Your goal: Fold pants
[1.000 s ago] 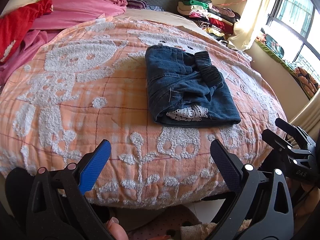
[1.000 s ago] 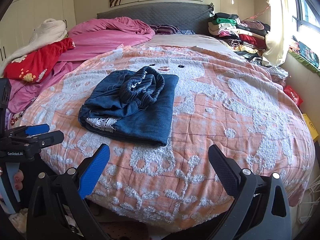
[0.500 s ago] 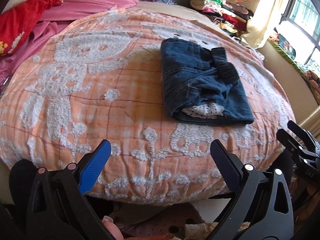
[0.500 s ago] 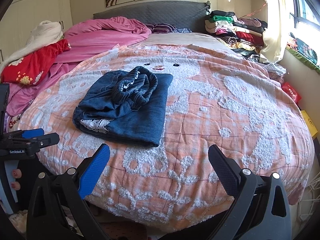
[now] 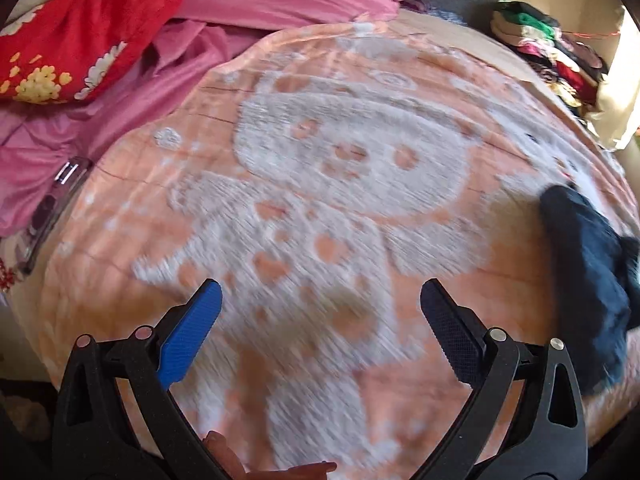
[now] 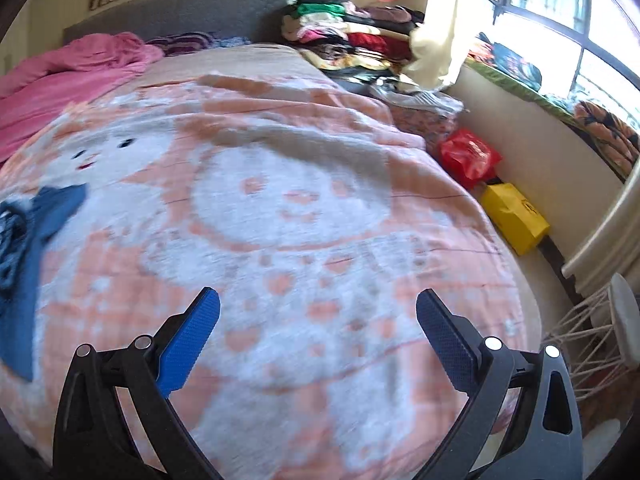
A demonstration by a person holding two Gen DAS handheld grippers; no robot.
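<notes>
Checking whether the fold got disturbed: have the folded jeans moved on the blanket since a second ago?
Cannot tell. The jeans sit at the frame edge beside the blanket bear's black eyes as before; the cameras swung apart.

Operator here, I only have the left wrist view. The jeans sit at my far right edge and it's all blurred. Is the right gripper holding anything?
Observer: No. The right gripper is open with nothing between its fingers, over the blanket.
Operator: Where are the jeans from that side?
Observer: At its far left edge, the jeans lie on the blanket, away from the fingers.
Operator: Anything on the floor beyond the bed?
Observer: A red bag and a yellow box by the wall under the window.
</notes>
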